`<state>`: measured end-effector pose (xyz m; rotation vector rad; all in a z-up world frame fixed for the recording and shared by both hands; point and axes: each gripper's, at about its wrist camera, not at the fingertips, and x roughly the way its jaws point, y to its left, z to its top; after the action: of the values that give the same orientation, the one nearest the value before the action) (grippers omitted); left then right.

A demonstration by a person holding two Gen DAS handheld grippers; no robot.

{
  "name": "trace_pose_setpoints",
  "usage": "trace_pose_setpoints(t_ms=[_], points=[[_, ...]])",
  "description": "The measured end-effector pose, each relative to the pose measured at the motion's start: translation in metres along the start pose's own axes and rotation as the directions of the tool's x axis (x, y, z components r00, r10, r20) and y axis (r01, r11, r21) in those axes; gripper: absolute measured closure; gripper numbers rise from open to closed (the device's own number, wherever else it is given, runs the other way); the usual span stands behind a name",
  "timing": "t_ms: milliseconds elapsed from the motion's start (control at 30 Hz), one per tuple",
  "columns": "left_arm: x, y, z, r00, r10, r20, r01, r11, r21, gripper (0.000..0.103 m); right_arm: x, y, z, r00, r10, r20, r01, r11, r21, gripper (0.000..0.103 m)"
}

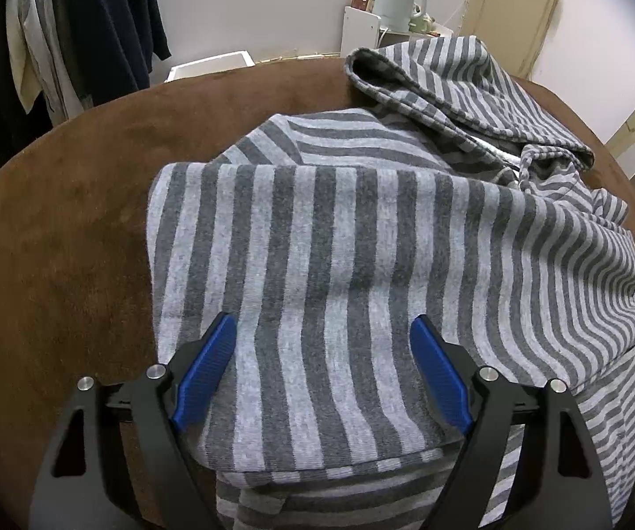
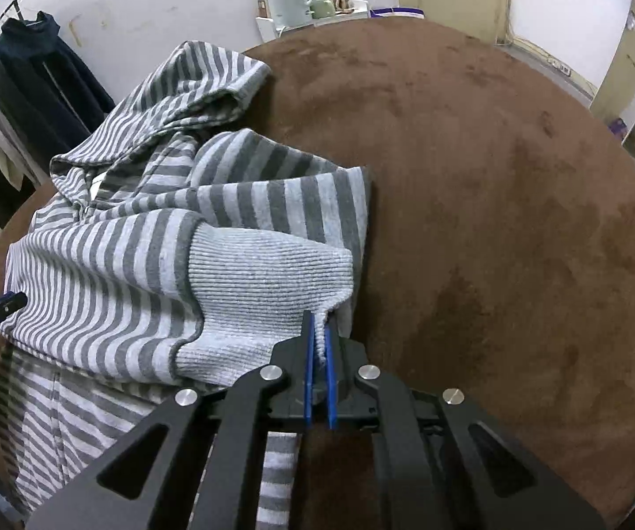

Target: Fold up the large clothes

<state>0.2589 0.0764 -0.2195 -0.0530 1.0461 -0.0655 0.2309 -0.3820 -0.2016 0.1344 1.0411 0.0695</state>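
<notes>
A wide surface covered in brown, short-piled plush fabric carries everything; its far edge curves in front of a white wall. Directly on it lies one large grey-and-light-grey striped knit hoodie, partly folded. Its hood reaches to the far edge, its plain light-grey ribbed cuff lies towards the near edge, and bare plush stretches away on both sides.

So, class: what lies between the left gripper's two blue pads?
In the left wrist view, the left gripper stands open, and only the striped hoodie lies flat between its pads, unpinched.
</notes>
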Motion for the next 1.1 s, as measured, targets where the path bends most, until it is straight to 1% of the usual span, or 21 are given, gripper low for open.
trace_pose_setpoints(t_ms=[67,267,300,333,367,400,433,467,500,533,567,667,733,833,900,1000,1100], points=[[0.001,-0.001,0.0,1.0,0.0,-0.002,0.0,1.0,0.002,0.02,0.001,0.0,0.0,1.0,-0.003,-0.002,0.003,1.0,-0.006,0.097],[0.005,-0.011,0.005,1.0,-0.003,-0.022,0.003,1.0,0.026,0.012,-0.003,0.002,0.004,1.0,-0.006,-0.008,0.006,1.0,-0.016,0.094],[0.004,-0.012,0.006,0.999,-0.01,-0.032,0.011,0.999,0.035,0.012,-0.006,0.002,0.007,1.0,-0.008,-0.006,0.008,1.0,-0.009,0.091],[0.003,-0.011,0.008,0.999,-0.016,-0.038,0.017,0.999,0.038,0.012,-0.01,0.002,0.009,1.0,-0.01,-0.002,0.01,1.0,-0.006,0.083],[0.0,-0.01,0.011,0.998,-0.034,-0.044,0.035,0.999,0.03,0.012,-0.014,0.003,0.011,1.0,-0.012,0.004,0.012,1.0,-0.008,0.078],[-0.003,-0.009,0.013,0.998,-0.045,-0.053,0.046,0.999,0.021,0.012,-0.022,0.005,0.013,1.0,-0.008,0.017,0.008,1.0,-0.016,0.07],[-0.006,-0.007,0.016,0.997,-0.054,-0.062,0.055,0.998,0.011,0.011,-0.028,0.006,0.016,1.0,-0.006,0.024,0.007,1.0,-0.022,0.064],[-0.009,-0.005,0.019,0.996,-0.058,-0.067,0.059,0.998,0.001,0.01,-0.033,0.008,0.02,1.0,-0.001,0.03,0.001,1.0,-0.026,0.061],[-0.015,-0.001,0.025,0.996,-0.058,-0.06,0.058,0.998,-0.012,0.006,-0.037,0.008,0.024,0.999,0.007,0.038,-0.006,1.0,-0.029,0.051],[-0.019,0.001,0.029,0.997,-0.059,-0.052,0.058,0.998,-0.018,0.007,-0.042,0.01,0.03,0.999,0.019,0.051,-0.017,0.999,-0.031,0.042],[-0.023,0.004,0.038,0.997,-0.057,-0.044,0.056,0.998,-0.027,0.007,-0.045,0.011,0.035,0.998,0.025,0.06,-0.023,0.999,-0.035,0.039],[-0.024,0.009,0.061,0.997,-0.056,-0.051,0.053,0.998,-0.045,0.007,-0.046,0.018,0.062,0.996,0.053,0.072,-0.049,0.997,-0.051,0.038],[-0.023,0.01,0.084,0.998,-0.043,-0.049,0.041,0.998,-0.044,0.007,-0.046,0.023,0.081,0.994,0.07,0.078,-0.066,0.996,-0.055,0.038],[-0.019,0.006,0.111,0.999,-0.026,-0.041,0.024,0.999,-0.037,0.007,-0.043,0.032,0.114,0.989,0.121,0.09,-0.115,0.991,-0.062,0.038],[-0.013,0.0,0.132,0.999,-0.026,-0.036,0.025,0.999,-0.031,0.007,-0.039,0.04,0.134,0.987,0.133,0.092,-0.126,0.989,-0.075,0.038],[-0.003,-0.013,0.158,1.0,-0.013,-0.024,0.013,1.0,0.003,0.007,-0.026,0.056,0.162,0.984,0.169,0.06,-0.16,0.978,-0.13,0.038],[0.014,-0.023,0.177,0.999,-0.014,-0.044,0.014,1.0,0.002,0.007,-0.011,0.068,0.178,0.982,0.185,0.041,-0.177,0.972,-0.156,0.038]])
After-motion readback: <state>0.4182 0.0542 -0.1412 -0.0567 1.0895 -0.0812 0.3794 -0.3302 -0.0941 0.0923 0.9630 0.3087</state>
